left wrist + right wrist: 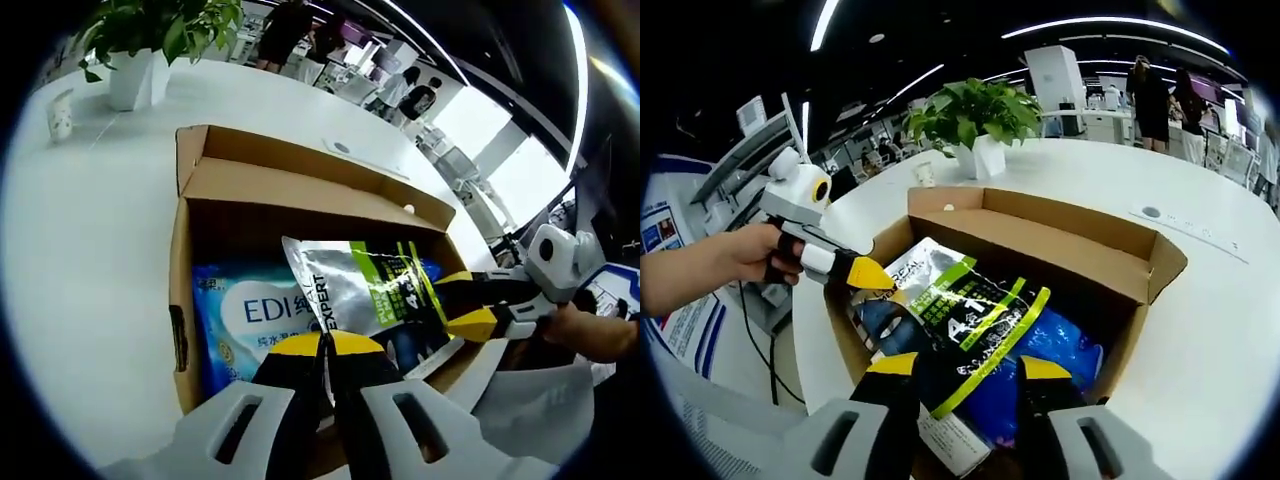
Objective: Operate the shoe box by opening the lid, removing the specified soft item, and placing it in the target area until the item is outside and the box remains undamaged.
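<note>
Left gripper [325, 345] has its jaws closed on the near edge of the pouch [365, 290]; right gripper [970, 368] clamps the opposite edge. The silver, green-striped pouch hangs over the open box [185, 300], partly covering a blue pack [235, 320] inside. The box flaps stand up on the far side. A plant [975, 115] and cup [60, 115] stand farther off on the white table [90, 260].

You are working in a large open-plan office. Long strip lights [1110, 22] run across the dark ceiling at twelve o'clock, and desks with people standing [285, 30] among them fill the far floor. Your white curved table [90, 250] carries a potted plant [975, 125] at eleven o'clock in the right gripper view, with a small paper cup [60, 115] nearby.
</note>
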A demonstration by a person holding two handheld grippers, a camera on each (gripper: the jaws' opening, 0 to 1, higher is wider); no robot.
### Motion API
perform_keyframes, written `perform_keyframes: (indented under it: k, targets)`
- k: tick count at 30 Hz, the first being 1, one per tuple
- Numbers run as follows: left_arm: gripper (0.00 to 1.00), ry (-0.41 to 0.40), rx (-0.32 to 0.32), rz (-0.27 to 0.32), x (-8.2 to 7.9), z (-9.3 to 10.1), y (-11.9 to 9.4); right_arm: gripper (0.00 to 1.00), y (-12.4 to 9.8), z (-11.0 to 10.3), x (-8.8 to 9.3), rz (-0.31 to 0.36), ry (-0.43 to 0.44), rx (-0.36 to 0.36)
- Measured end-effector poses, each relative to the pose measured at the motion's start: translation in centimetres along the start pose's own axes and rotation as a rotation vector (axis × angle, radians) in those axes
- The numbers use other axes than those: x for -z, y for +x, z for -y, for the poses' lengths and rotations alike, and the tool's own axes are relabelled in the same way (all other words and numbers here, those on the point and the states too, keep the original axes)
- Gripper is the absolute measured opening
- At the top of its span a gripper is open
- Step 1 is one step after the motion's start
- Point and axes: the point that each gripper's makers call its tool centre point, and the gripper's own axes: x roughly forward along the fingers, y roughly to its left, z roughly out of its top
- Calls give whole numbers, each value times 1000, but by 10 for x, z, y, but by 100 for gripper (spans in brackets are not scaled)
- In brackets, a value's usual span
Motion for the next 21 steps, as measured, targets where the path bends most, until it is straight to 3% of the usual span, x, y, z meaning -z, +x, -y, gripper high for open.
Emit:
perform_keyframes:
  k: [11, 21]
  targets:
    - [0, 2, -3, 0, 1, 0, 1, 31, 8, -3, 6, -28, 7, -9]
    - [0, 12, -8, 9, -1, 1, 0, 28, 7, -6, -1, -3, 39, -14]
